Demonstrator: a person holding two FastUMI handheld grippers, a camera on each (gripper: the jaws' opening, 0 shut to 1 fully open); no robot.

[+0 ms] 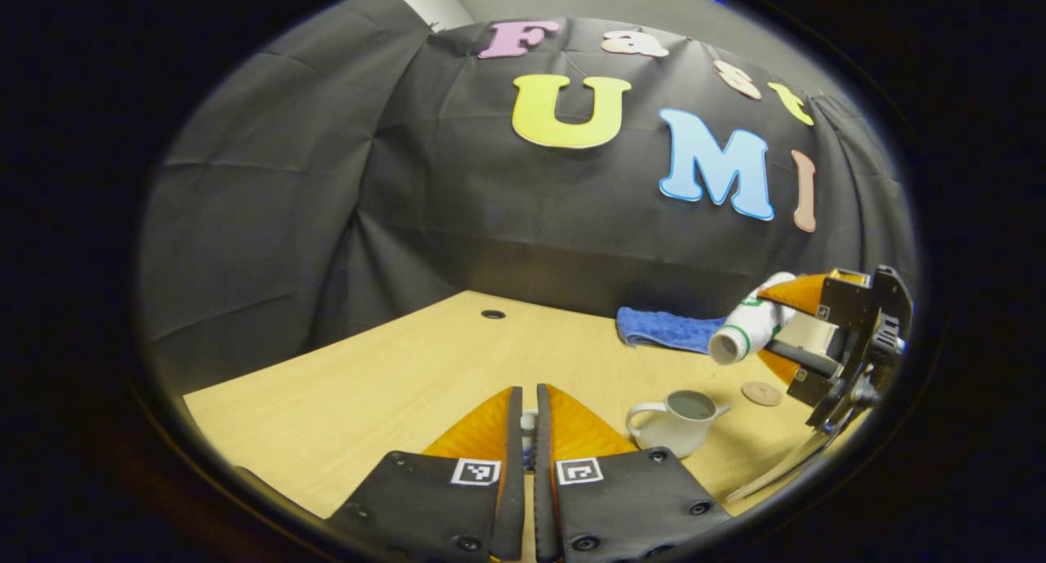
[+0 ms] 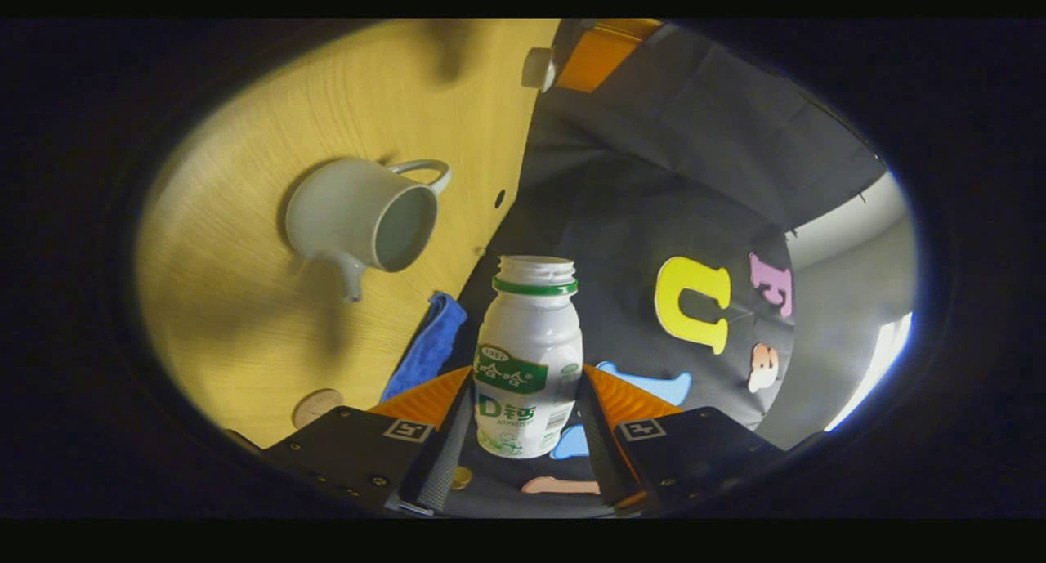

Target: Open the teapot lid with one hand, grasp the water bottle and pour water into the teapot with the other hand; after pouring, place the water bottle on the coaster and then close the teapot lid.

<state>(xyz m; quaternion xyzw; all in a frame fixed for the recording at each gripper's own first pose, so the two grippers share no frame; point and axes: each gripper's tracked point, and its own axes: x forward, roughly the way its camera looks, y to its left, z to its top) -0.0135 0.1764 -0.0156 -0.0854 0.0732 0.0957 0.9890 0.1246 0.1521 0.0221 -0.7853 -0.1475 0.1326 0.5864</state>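
Left gripper view: white plastic water bottle (image 1: 745,332) tipped near-horizontal, mouth toward open grey ceramic teapot (image 1: 678,422).
Right gripper (image 2: 525,420): clamped on bottle.
Left gripper (image 1: 528,432): closed on small white lid (image 1: 529,423).

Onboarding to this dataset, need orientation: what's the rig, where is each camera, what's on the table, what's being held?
There is no robot. A person holds a two-finger tool in each hand, and a fisheye camera rides on each tool. The left gripper view looks along the left hand-held gripper, which is shut on something small and white, probably the teapot lid. The right gripper view looks along the right hand-held gripper, which grips a capless water bottle, tilted towards the open teapot. On the wooden table there are also a round coaster and a blue cloth.
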